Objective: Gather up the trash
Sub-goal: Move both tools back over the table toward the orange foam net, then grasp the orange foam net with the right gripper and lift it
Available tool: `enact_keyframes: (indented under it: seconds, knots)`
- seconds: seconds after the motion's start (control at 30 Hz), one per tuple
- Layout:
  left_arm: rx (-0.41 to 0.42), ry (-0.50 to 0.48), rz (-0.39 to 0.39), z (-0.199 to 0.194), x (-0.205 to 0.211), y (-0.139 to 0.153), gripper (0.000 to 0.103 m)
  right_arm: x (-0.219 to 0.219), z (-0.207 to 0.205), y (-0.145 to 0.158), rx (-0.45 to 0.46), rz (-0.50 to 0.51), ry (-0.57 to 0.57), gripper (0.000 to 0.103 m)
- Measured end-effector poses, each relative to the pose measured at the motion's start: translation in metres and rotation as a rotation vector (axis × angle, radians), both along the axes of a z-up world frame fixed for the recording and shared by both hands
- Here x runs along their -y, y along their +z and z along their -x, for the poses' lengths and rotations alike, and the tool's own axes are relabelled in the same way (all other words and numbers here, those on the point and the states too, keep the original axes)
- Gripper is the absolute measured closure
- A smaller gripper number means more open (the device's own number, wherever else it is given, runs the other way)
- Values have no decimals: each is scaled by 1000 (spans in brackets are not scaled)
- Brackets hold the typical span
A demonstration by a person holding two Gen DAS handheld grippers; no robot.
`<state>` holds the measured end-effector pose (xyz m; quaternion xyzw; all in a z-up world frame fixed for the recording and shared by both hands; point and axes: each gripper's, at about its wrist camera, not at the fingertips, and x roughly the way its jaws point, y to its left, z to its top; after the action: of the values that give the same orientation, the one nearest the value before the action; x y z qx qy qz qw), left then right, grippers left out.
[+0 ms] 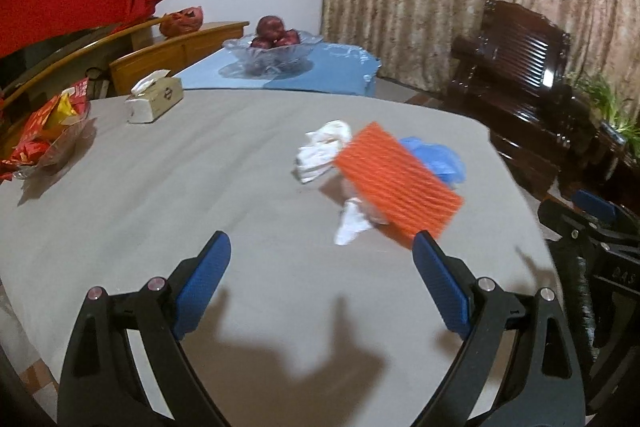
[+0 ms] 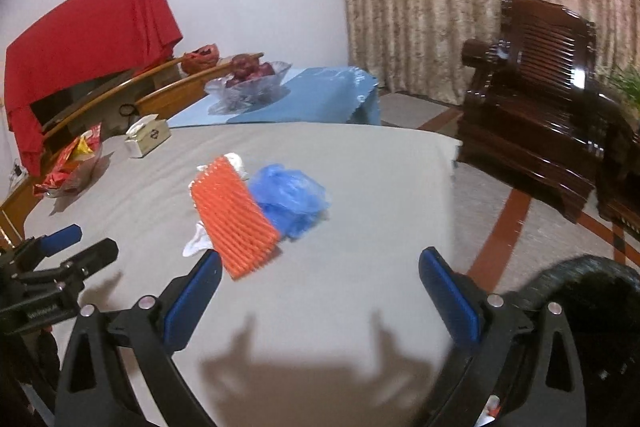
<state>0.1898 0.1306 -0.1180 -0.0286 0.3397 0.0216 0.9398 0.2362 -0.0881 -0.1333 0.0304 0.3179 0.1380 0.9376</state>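
Observation:
A pile of trash lies on the grey table [image 1: 160, 195]. It holds an orange ribbed foam net [image 1: 396, 179], a crumpled white tissue [image 1: 324, 151] behind it, a second tissue [image 1: 352, 223] under its near end, and a blue plastic bag [image 1: 440, 159] to its right. My left gripper [image 1: 320, 243] stands open just short of the pile, its right finger near the net's corner. My right gripper [image 2: 320, 259] is open too, with the net [image 2: 232, 215] and the blue bag [image 2: 290, 195] ahead and to its left. Nothing is between either pair of fingers.
A tissue box [image 1: 154, 97] and a clear dish of red snack packets [image 1: 48, 135] sit at the table's far left. Beyond stands a glass fruit bowl [image 1: 272, 47] on a blue cloth. A dark wooden armchair [image 2: 532, 99] is at the right. Something black and rounded [image 2: 592, 307] lies beside my right gripper.

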Motion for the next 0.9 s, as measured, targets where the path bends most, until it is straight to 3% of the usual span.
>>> enact_keyframes:
  seconds: [0.33, 0.63, 0.87, 0.9]
  knots:
    - [-41, 59, 11, -27, -33, -27, 13, -57, -41, -35, -67, 56, 87, 8]
    - [-57, 77, 18, -37, -46, -42, 13, -84, -66, -56, -131, 98, 132, 22]
    - [-67, 85, 27, -41, -49, -46, 13, -96, -71, -64, -172, 125, 167, 52]
    - [-68, 85, 27, -42, -49, -46, 13, -96, -69, -64, -172, 120, 176, 60]
